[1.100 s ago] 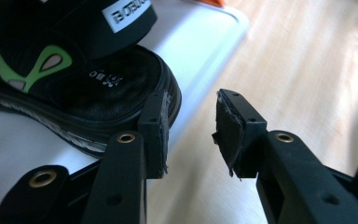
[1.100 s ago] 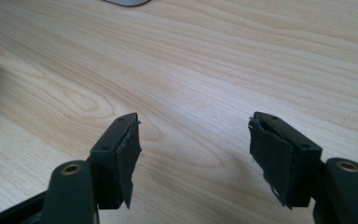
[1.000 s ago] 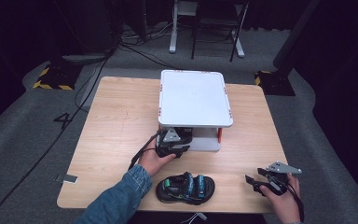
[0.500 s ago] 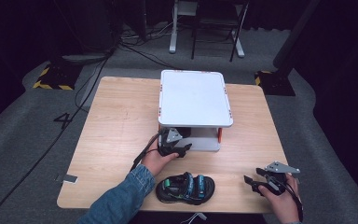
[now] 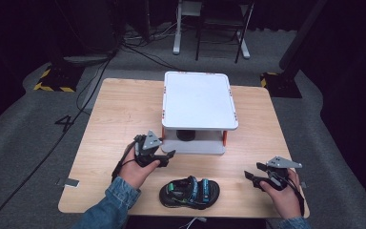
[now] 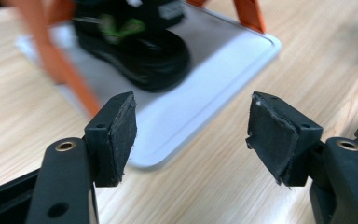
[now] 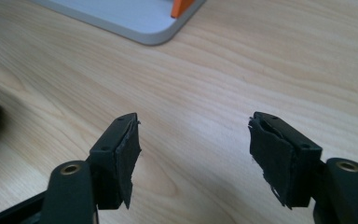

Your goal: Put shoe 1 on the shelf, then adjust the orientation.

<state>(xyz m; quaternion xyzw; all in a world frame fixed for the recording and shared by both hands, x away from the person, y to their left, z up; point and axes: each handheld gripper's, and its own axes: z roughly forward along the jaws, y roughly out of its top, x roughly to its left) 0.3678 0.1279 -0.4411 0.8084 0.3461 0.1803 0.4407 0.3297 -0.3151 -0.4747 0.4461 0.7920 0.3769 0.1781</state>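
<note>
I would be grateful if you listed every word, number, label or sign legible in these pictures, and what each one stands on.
"4": a dark mark on the grey floor left of the table, in the high view.
Yellow-and-black hazard stripes: a sign without words, on the floor plate beyond the table's far left corner.
The sandal at the table's near edge has coloured strap patches, too small to read.
The sandal on the rack's lower shelf is too blurred to read.

Wooden surface (image 5: 124, 114) on grey floor (image 5: 24, 157). At its far centre stands a white two-tier rack (image 5: 198, 100) with orange posts (image 5: 225, 138); a dark sandal (image 6: 140, 44) lies on its lower tray, another sandal (image 5: 189, 192) near the front edge. Black cables (image 5: 83, 90) trail leftward.
</note>
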